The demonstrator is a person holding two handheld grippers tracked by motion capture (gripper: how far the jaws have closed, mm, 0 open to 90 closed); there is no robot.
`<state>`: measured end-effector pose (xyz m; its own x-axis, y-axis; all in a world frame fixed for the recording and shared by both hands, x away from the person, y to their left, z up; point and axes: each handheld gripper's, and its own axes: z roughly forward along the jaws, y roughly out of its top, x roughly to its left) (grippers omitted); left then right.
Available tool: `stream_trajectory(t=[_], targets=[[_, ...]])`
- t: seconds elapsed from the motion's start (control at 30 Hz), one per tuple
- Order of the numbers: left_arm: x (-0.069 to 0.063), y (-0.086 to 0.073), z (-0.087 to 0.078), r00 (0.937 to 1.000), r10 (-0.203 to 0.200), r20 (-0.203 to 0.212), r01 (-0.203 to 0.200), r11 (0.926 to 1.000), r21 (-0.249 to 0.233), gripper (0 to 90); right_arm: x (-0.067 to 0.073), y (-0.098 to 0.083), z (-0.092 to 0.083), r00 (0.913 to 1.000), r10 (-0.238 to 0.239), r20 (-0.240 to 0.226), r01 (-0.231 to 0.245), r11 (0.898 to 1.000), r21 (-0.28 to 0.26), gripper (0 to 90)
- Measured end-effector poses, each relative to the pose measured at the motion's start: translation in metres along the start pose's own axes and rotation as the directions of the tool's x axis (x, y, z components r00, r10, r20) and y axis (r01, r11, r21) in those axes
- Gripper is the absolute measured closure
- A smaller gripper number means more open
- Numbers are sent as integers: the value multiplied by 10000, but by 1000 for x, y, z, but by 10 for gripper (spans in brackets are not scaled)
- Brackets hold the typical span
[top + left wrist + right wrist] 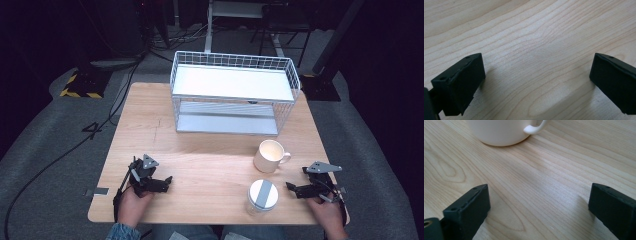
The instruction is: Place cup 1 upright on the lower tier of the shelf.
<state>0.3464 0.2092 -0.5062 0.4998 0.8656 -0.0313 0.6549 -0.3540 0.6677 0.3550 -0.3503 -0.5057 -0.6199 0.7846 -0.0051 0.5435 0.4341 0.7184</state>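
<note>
Cream ceramic mug [270,155] with a loop handle stands upright on the light wooden desk [200,160], its handle turned to the right, and serves as the landmark for the rest. Just in front of the mug, toward the person, stands a clear glass jar [262,196] with a round grey lid; the two are near each other but apart. Behind the mug, at the far side of the desk, sits a white wire two-tier rack [234,92] with a pale flat shelf on each level, both bare.

To the right of the mug and slightly nearer the person, the right claw [291,188] is held low over the desk in the person's right hand [327,209], pointing left toward the jar. In the right gripper view its two black jaws stand wide apart with only bare wood between them, and the lower part of the mug [500,131] and the tip of its handle show just ahead.

Well to the left of the mug, the left claw [167,182] is held in the person's left hand [132,202], pointing right. The left gripper view shows its jaws wide apart too, over bare wood grain [534,62], gripping nothing.
</note>
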Motion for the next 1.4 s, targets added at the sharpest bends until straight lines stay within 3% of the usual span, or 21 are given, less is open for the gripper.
stream_trajectory(t=[0.37,0.47,0.7,0.8,1.07,1.17,1.27,1.4], targets=[[-2,1,-1,9997,-185,-171,187,9998,123,2,0,0,0,10000,-1,0,1,10000,1,40],[-1,2,-3,9993,-371,-34,372,9992,169,2,0,0,0,10000,-4,4,4,10000,5,40],[-10,10,-23,9986,-506,163,520,9940,-960,0,0,0,0,10000,-3,4,3,10000,6,40],[-16,14,-29,9989,-343,322,382,9908,-1295,0,0,0,0,10000,3,3,-3,10000,2,40],[-39,28,-36,9957,326,863,-180,9861,-1649,0,0,0,0,10000,7,1,-7,10000,11,40],[-51,37,-36,9905,771,1141,-575,9845,-1655,0,0,0,0,10000,-6,7,6,10000,4,40],[-62,44,-34,9857,921,1414,-674,9831,-1704,0,0,0,0,10000,41,22,-41,10000,5,41],[-75,52,-33,9734,1143,1987,-760,9787,-1905,0,0,0,0,10000,44,25,-44,10000,1,41]])
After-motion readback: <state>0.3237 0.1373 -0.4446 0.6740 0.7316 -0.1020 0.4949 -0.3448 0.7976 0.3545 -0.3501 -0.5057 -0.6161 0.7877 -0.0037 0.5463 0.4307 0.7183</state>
